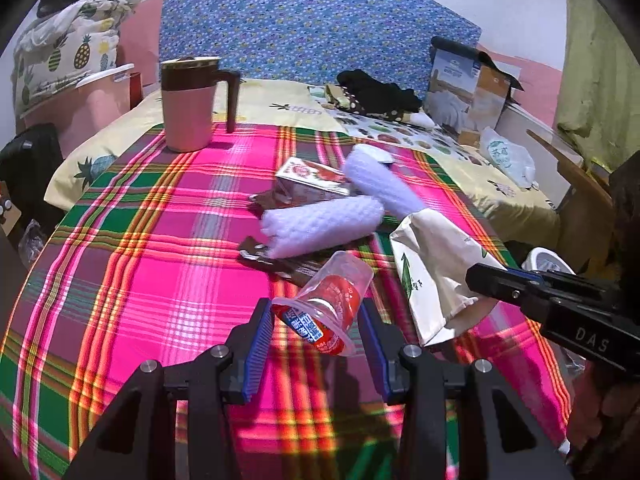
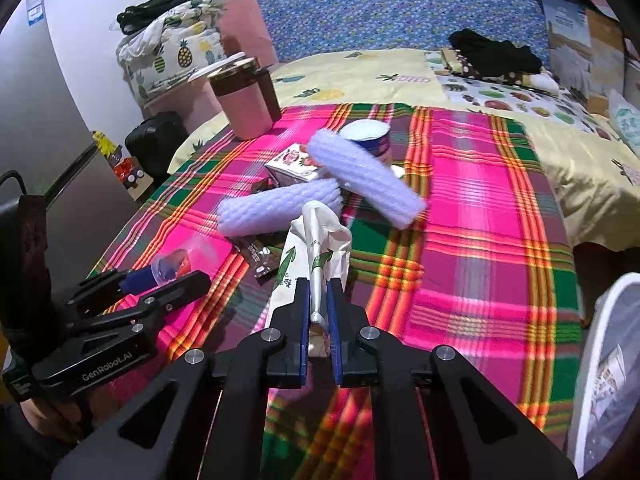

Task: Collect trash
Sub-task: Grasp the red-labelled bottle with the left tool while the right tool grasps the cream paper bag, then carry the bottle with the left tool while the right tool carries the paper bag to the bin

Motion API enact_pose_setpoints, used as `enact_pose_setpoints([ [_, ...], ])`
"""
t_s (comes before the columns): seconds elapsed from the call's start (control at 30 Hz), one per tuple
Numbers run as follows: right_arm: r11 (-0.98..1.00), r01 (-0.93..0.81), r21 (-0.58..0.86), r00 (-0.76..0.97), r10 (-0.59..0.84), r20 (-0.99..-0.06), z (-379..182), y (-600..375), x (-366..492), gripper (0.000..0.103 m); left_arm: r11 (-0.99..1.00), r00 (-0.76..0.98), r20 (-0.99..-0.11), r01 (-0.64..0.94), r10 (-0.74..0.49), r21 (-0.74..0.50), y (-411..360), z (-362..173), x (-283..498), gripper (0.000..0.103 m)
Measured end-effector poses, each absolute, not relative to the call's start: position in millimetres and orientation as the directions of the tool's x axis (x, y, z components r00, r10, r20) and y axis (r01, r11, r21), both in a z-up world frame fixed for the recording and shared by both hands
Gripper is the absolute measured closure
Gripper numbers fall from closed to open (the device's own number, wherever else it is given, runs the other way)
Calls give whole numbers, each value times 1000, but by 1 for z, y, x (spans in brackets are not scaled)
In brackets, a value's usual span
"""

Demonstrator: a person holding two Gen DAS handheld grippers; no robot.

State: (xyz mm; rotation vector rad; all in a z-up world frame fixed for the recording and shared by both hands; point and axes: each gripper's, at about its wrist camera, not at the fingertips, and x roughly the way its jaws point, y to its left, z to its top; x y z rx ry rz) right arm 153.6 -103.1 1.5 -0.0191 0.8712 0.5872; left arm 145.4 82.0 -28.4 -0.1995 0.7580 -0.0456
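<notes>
Both claws loaded rn: left claw point(image 1: 316, 316) pinching the clear plastic cup point(image 1: 326, 306) at frame bottom, right claw point(image 2: 319, 308) clamped tight on the crumpled paper bag point(image 2: 316, 248), prob so I can bin both. Foam sleeves point(image 1: 320, 226) + carton point(image 1: 310, 178) left mid-frame on the plaid cloth point(image 1: 140, 264).

Clear plastic cup point(image 1: 328, 300), crumpled white bag point(image 2: 316, 256)

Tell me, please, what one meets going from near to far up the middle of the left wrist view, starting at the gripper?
Left gripper → clear cup → brown wrappers → foam sleeve → small carton → black cloth → blue panel.
</notes>
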Motion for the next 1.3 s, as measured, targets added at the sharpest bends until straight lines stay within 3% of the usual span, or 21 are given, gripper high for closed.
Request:
enact_pose_setpoints([
  [0.87, 928, -301, 221, 670, 371, -643, 24, -208, 121, 94, 963, 707, -653, 218, -270, -161, -51, 10, 137, 59],
  [1.3, 960, -149, 238, 713, 271, -647, 18, -274, 109, 94, 910, 644, -658, 380, -390, -167, -137, 7, 157, 59],
])
